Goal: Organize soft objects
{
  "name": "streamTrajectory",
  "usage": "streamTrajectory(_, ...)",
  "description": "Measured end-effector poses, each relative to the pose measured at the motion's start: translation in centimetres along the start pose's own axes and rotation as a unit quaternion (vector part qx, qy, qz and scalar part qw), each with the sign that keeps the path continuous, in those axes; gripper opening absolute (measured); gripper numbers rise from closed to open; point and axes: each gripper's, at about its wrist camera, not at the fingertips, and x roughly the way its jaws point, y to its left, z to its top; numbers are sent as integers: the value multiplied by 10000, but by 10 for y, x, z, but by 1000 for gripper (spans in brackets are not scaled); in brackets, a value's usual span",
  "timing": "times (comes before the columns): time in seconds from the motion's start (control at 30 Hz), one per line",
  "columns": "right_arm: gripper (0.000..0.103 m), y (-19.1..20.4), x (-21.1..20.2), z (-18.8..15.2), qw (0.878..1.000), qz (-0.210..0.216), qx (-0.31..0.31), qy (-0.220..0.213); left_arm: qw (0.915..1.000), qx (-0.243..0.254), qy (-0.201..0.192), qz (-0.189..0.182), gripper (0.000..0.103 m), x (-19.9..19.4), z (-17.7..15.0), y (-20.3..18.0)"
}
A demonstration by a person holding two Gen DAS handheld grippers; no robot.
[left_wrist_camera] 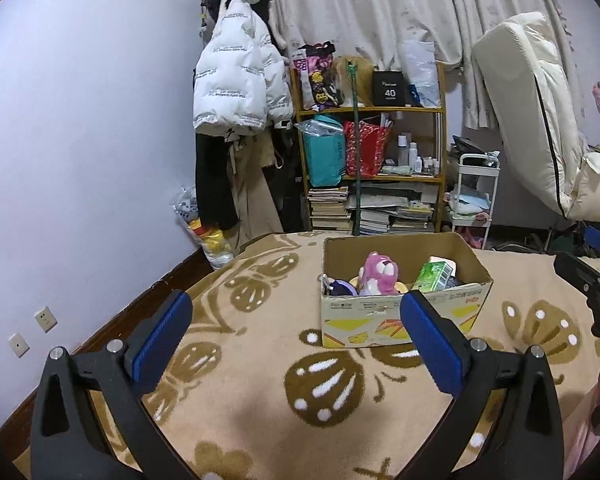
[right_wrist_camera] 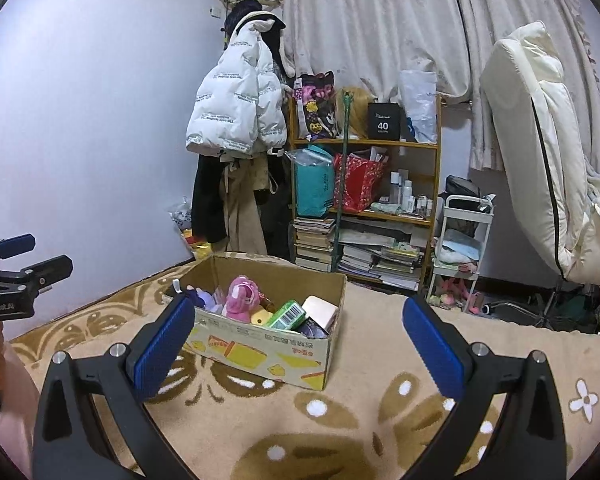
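Left wrist view: left tongs (left_wrist_camera: 296, 338) nearest, spread apart, holding nothing, over the patterned blanket (left_wrist_camera: 260, 360). Cardboard box (left_wrist_camera: 400, 320) just ahead holds a pink plush (left_wrist_camera: 378, 272) and a green pack (left_wrist_camera: 434, 276). Soft things lie boxed already; this fits sorted or awaiting unpacking.

Right wrist view: right tongs (right_wrist_camera: 300, 340) apart, empty. Box left of centre, bare blanket to its right, bed edge beyond, shelf (right_wrist_camera: 364, 200) well behind.

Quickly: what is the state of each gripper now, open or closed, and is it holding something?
Left gripper: open, holding nothing, above the blanket.
Right gripper: open, holding nothing, facing the cardboard box.
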Motion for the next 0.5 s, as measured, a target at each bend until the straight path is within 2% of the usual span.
streamTrajectory(0.23, 103, -7, 8, -4, 9999, 17, 103, 63, 9997, 183, 90, -116, 102, 8, -3, -14)
streamTrajectory(0.5, 103, -10, 14, -7, 9998, 28, 169, 115, 9995, 231, 204, -79, 102, 14, -5, -16)
